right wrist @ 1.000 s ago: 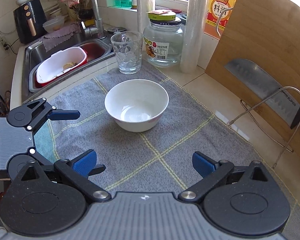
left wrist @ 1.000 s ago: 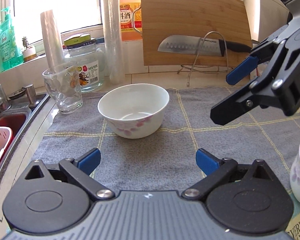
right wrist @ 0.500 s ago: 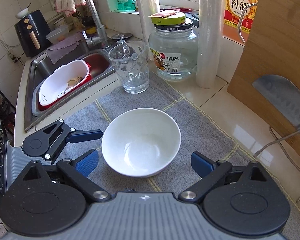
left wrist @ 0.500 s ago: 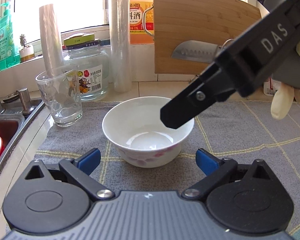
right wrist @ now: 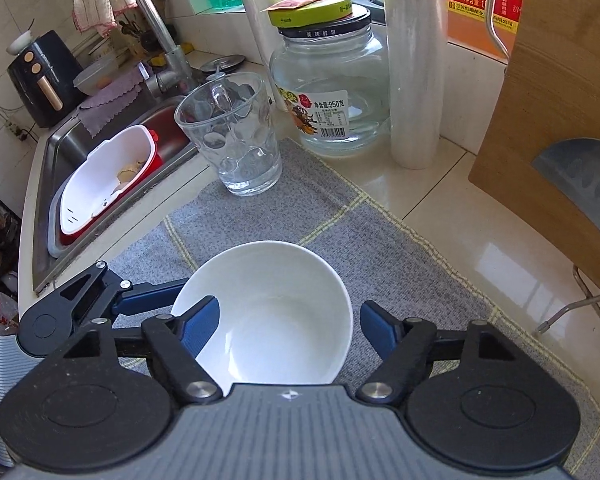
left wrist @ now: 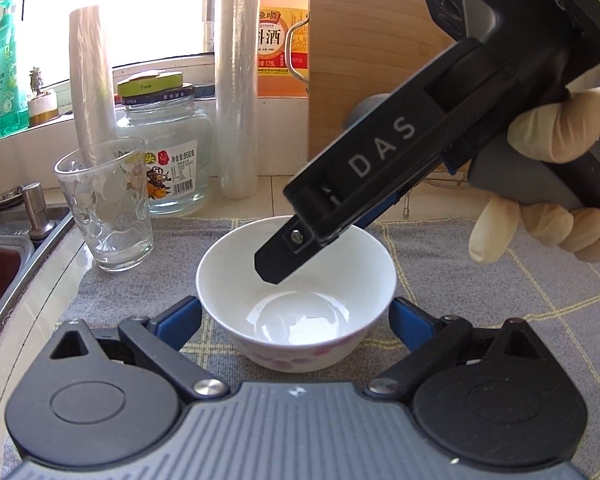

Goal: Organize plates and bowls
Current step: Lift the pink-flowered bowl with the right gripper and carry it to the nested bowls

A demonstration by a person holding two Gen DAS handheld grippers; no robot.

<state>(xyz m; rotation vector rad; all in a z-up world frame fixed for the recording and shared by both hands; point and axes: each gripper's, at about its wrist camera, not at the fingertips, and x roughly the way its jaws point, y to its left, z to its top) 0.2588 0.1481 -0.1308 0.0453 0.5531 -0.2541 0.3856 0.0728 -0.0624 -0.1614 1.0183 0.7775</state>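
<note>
A white bowl with pink flowers on its outside stands upright on a grey checked cloth; it also shows in the right wrist view. My left gripper is open, one blue pad on each side of the bowl near its base. My right gripper is open and comes from above: its left finger reaches inside the bowl, its right finger is outside the rim. In the left wrist view the right gripper's black finger hangs over the bowl.
A drinking glass and a glass jar stand behind the bowl, with plastic-wrap rolls and a wooden cutting board with a knife. The sink with a red-and-white basin lies to the left.
Both grippers have closed in on the bowl. The left one now straddles it; the right one has dropped over it so one finger is inside the rim.
</note>
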